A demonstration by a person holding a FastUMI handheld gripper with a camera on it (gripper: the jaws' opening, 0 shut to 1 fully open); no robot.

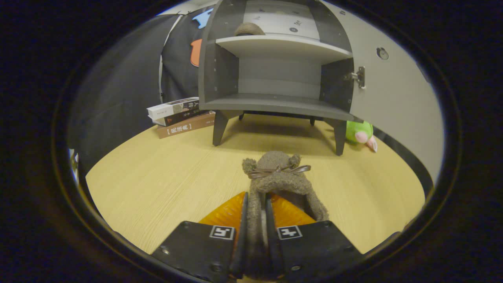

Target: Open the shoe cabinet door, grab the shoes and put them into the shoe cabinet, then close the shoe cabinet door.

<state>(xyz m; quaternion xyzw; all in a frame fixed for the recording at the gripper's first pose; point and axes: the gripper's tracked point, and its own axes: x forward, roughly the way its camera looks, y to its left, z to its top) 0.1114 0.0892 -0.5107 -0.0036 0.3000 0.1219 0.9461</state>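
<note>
Tongs (255, 220) clamped on fuzzy slipper (277, 179) on worktop (157, 184). Carrying step: next, lift toward far open shoe cabinet (275, 78), lower shelf.

Pale wooden tabletop (157, 184), dark cloth wall (118, 86).

Shoe (277, 179) in gripper (255, 212), shoe cabinet (275, 104) beyond.
</note>
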